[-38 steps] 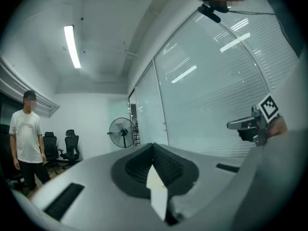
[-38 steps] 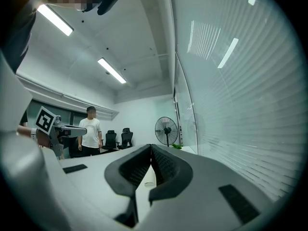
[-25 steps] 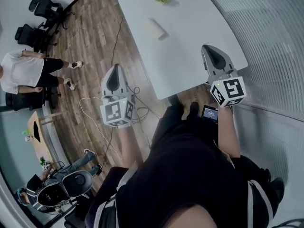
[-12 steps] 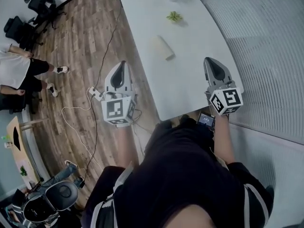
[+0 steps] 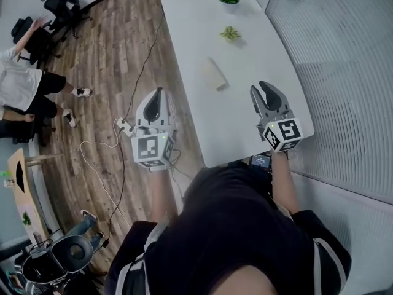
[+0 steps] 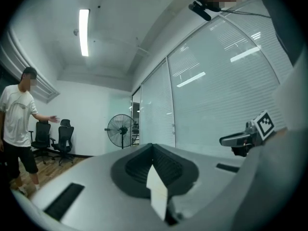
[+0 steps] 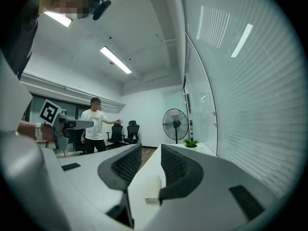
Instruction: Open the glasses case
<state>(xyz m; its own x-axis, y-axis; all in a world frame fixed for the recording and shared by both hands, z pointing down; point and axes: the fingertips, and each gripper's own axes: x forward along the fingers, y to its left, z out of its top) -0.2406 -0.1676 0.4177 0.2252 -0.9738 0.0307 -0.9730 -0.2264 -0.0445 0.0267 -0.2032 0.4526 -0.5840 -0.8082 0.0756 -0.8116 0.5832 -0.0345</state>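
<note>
No legible words, brands, numbers or signs anywhere in view. Only black-and-white square code patterns, without letters or digits, on the left marker cube (image 5: 151,149) of the left gripper (image 5: 158,93) and on the right marker cube (image 5: 282,134) of the right gripper (image 5: 260,89). Small lit screen (image 5: 260,161) just below the right marker cube in the head view: too small and blurred to read.
</note>
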